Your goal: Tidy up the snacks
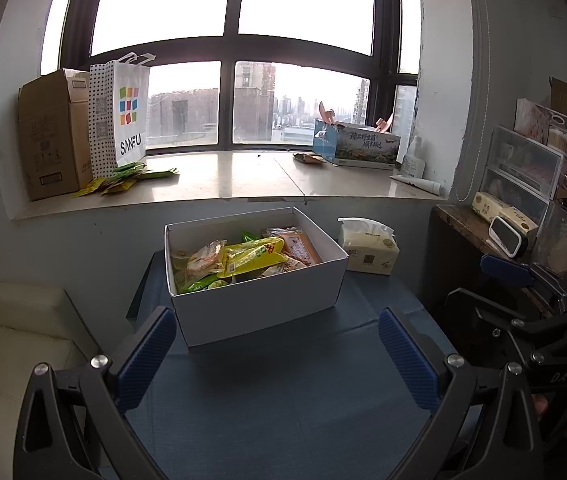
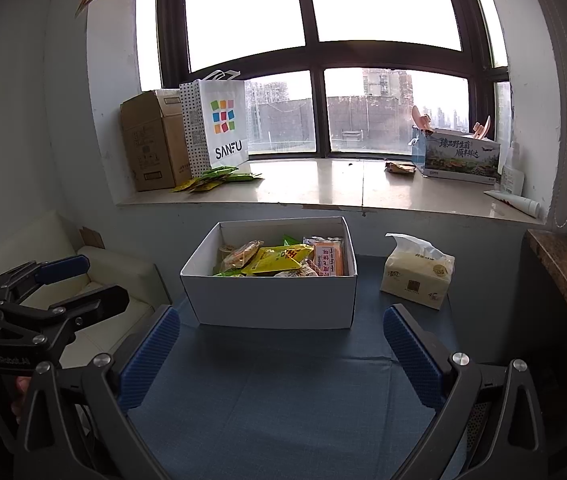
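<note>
Two handheld grippers with ribbed blue pads hover over a dark blue tablecloth (image 1: 283,400), both spread wide and holding nothing. Between the fingers of the left gripper (image 1: 277,354) and the right gripper (image 2: 281,354), further back on the cloth, stands an open white cardboard box (image 2: 271,300), apart from both. Snack packets fill its floor: a yellow plastic packet (image 1: 253,256) lies on top in the middle, an orange rectangular packet (image 1: 301,246) to its right, a pale round-biscuit packet (image 1: 203,260) to its left, and green wrappers (image 1: 199,282) at the near left corner. Just right of the box sits a soft cream pack of paper tissues (image 2: 417,276), one sheet poking up. Behind, on the stone window sill (image 2: 323,188), a brown cardboard carton (image 2: 151,144) stands beside a white paper shopping bag with coloured squares (image 2: 223,124), with loose green and yellow sachets (image 2: 219,178) scattered at their foot. At the sill's far right rests a printed blue-and-white carton (image 2: 459,154), with a small crumpled brown wrapper (image 2: 399,168) just beside it
</note>
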A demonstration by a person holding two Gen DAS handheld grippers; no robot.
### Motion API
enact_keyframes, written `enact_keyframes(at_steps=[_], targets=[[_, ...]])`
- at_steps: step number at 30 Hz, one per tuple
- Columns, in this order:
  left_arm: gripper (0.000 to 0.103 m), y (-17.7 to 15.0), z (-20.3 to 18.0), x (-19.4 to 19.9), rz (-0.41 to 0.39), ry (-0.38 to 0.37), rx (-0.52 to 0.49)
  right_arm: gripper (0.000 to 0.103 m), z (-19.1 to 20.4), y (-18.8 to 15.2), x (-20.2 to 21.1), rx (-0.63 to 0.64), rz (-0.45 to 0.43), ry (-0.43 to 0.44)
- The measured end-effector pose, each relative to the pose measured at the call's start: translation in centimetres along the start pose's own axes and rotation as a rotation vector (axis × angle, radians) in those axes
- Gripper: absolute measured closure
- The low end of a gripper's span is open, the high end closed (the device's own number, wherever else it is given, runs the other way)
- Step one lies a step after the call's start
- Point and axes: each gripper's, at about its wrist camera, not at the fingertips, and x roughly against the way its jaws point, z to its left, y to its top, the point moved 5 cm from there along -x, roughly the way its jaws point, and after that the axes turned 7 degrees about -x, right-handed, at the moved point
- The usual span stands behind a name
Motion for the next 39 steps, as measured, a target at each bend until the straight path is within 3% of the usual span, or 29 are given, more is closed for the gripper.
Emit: enact_keyframes(at_steps=[39], targets=[[0.000,0.13,-0.17,0.06,-0.002,-0.003,-0.006,0.000,0.20,-0.02,0.13,0.004,-0.004,0.000]])
